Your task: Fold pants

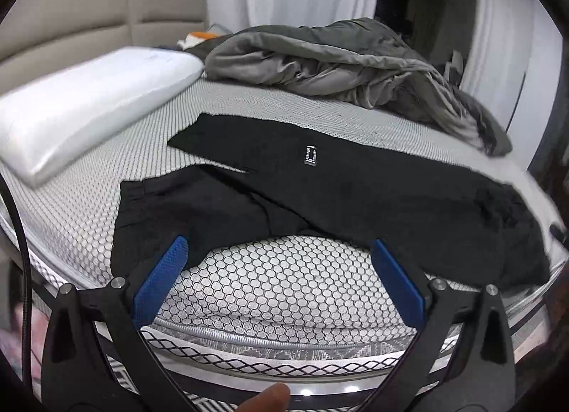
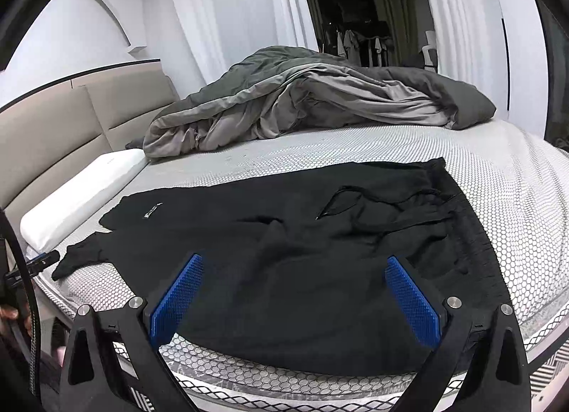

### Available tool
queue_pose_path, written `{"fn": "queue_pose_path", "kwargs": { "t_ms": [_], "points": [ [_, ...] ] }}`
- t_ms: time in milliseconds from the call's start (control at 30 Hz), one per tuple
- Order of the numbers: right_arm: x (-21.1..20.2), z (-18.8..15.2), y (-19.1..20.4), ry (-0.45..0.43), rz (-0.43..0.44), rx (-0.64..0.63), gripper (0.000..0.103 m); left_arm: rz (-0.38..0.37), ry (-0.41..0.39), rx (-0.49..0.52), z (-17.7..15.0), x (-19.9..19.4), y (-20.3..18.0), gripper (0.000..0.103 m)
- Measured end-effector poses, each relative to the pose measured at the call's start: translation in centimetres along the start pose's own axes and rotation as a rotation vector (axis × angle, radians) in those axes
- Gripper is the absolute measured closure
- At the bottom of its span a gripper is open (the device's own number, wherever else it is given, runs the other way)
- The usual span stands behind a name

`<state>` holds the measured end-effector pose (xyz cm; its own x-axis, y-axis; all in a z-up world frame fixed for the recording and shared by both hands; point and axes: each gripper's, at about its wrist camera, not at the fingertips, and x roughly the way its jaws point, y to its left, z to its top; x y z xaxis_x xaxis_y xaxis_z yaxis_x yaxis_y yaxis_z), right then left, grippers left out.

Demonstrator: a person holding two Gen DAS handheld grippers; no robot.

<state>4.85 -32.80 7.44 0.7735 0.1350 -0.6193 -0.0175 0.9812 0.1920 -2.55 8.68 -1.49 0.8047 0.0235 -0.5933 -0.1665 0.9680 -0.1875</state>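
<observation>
Bedroom setting: black pants (image 2: 284, 252) are lying spread on a honeycomb-patterned bed (image 1: 277, 280), waistband toward the right side, the two legs diverging toward a white pillow (image 1: 89, 106); a grey duvet (image 2: 302, 102) is heaped behind. Left gripper (image 1: 281, 277) is hovering at the near edge between the legs, jaws apart and empty. Right gripper (image 2: 295, 294) is hovering over the seat, jaws likewise apart. Folding appears not yet begun; the next move likely calls for gripping the nearer leg and laying it over the other.

Matt black cloth pants (image 2: 284, 262) on a honeycomb-textured mattress (image 1: 277, 277).
</observation>
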Motion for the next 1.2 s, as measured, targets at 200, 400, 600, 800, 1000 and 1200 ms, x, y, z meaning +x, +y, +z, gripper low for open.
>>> {"fn": "queue_pose_path", "kwargs": {
  "t_ms": [200,400,600,800,1000,1200],
  "points": [
    [1.1,-0.1,-0.2,0.036,0.014,0.011,0.000,0.071,0.005,-0.111,2.5,1.8,4.2,0.001],
    [1.9,-0.2,-1.0,0.060,0.016,0.035,0.000,0.067,0.139,-0.284,6.3,8.5,8.5,0.001],
    [1.7,-0.1,-1.3,0.054,0.020,0.047,0.000,0.048,0.269,-0.342,9.5,16.0,9.5,0.011],
    [1.6,-0.1,-1.0,0.048,0.006,0.031,0.000,0.048,0.375,-0.467,8.6,20.9,10.9,0.078],
    [1.6,0.0,-1.3,0.037,-0.005,0.034,0.000,-0.060,0.156,-0.424,11.1,15.3,10.0,0.103],
    [1.0,0.1,-1.4,0.023,0.005,0.039,0.000,-0.081,0.078,-0.309,11.4,10.6,7.3,0.103]
  ]
}}
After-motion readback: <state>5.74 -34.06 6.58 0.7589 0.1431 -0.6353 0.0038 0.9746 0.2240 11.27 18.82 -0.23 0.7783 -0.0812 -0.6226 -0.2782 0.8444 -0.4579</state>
